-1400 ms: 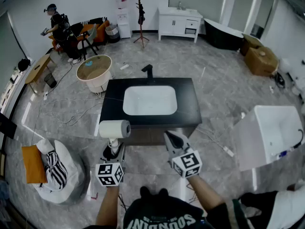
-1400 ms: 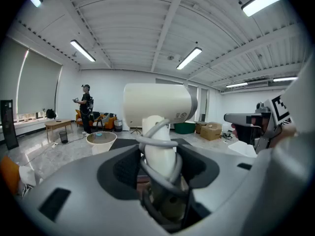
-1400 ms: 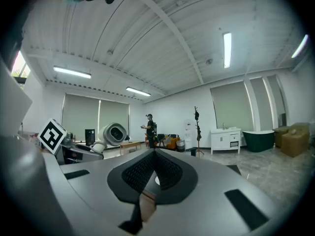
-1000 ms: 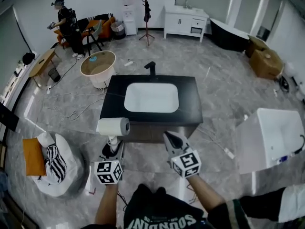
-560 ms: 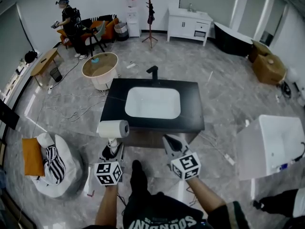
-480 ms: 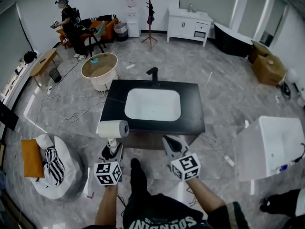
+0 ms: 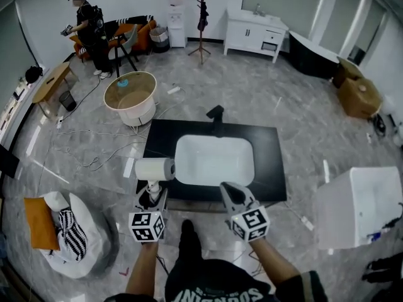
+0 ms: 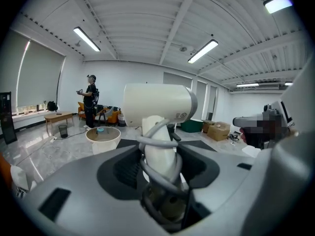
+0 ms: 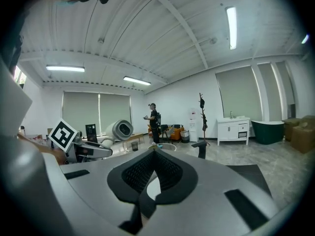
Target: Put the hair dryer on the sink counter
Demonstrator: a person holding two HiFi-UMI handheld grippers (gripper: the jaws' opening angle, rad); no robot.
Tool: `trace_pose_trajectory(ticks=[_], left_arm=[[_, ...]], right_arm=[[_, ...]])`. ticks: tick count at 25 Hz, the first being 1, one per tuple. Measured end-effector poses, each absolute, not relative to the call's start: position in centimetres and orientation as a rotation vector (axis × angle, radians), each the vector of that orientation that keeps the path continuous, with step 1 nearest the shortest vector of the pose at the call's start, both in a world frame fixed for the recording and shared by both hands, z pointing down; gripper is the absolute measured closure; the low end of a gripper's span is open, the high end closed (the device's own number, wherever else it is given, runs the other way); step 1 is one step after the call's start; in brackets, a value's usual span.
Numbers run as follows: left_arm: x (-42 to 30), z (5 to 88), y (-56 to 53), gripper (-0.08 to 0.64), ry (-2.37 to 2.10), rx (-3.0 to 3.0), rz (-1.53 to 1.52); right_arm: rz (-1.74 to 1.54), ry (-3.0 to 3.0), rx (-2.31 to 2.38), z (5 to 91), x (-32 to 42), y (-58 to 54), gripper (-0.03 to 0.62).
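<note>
A white hair dryer [image 7: 154,170] stands upright in my left gripper [image 7: 151,197], which is shut on its handle. Its barrel hangs over the front left corner of the black sink counter [image 7: 160,145], which has a white basin [image 7: 214,161] and a black faucet [image 7: 216,113]. In the left gripper view the hair dryer [image 8: 157,107] fills the middle, and a grey cord [image 8: 158,142] is wound round its handle between the jaws of the left gripper [image 8: 160,181]. My right gripper [image 7: 230,194] is at the counter's front edge, shut and empty. The right gripper [image 9: 150,173] view shows the dryer [image 9: 119,130] to its left.
A round beige tub [image 7: 130,96] stands left of the counter, with cables on the floor beside it. A white tub [image 7: 362,200] is at the right and a bean bag [image 7: 82,231] at the left. A person [image 7: 85,27], a coat rack [image 7: 203,11] and a white vanity [image 7: 255,30] are far back.
The view has moved forward, so the sink counter is closer. Both grippers now reach its front edge, and the hair dryer has come over the front left corner.
</note>
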State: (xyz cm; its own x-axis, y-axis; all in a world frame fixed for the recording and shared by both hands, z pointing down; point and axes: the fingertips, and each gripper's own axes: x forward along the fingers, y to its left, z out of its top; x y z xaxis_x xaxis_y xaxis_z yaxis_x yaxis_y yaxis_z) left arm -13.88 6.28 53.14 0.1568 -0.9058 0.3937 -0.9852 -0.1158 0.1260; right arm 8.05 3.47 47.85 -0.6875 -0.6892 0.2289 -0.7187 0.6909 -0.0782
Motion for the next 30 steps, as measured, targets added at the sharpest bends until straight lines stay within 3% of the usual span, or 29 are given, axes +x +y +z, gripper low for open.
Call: trace_pose_trajectory(ticks=[10,30], left_arm=[[-21.0,54.6,-7.2,0.336,-1.73,2.112,0.389],[-22.7,55.7,-16.8,0.336,-1.685,2.082,0.43]], right_arm=[[0.302,-2.663,1.178,47.9,-0.1,-9.3,0.592],[0.313,-2.687,1.164,48.1,-1.8,-18.0,0.592]])
